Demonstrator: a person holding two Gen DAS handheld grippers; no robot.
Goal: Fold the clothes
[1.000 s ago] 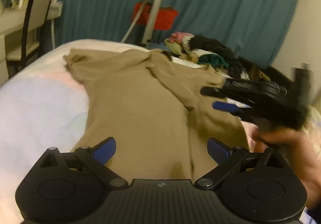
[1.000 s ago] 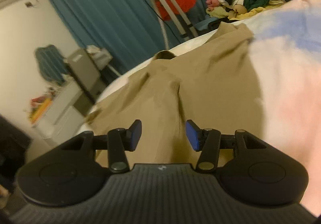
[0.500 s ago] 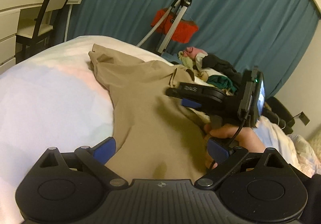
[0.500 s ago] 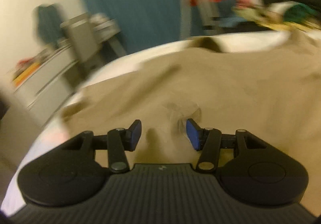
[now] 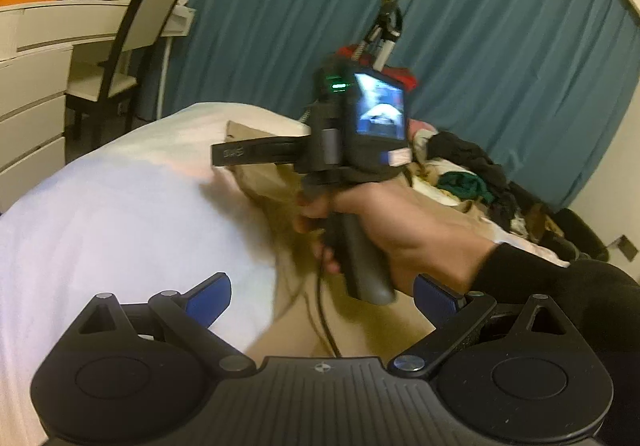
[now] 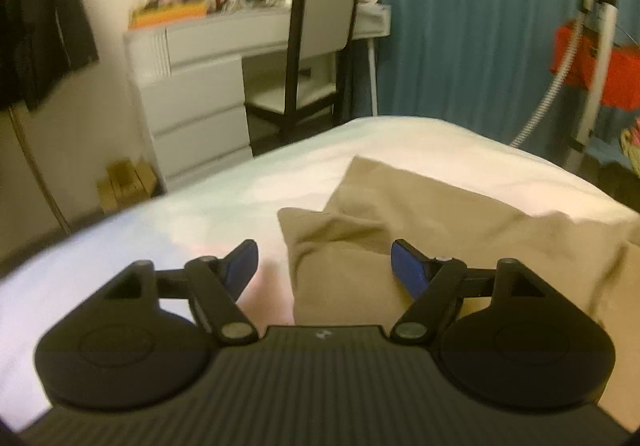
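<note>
The tan shirt [image 6: 460, 230] lies on the bed [image 6: 160, 230], its corner between the empty, wide-open right claw [image 6: 324, 266]; the left claw [image 5: 322, 298] gapes empty too.

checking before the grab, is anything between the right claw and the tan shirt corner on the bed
Nothing visible. The right claw is open just above the tan shirt on the bed, with its corner already showing between the fingers.

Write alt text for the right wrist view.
The open right gripper hovers over the corner of a tan garment lying on a pale bed. Behind stand a white dresser, a chair and a teal curtain.
</note>
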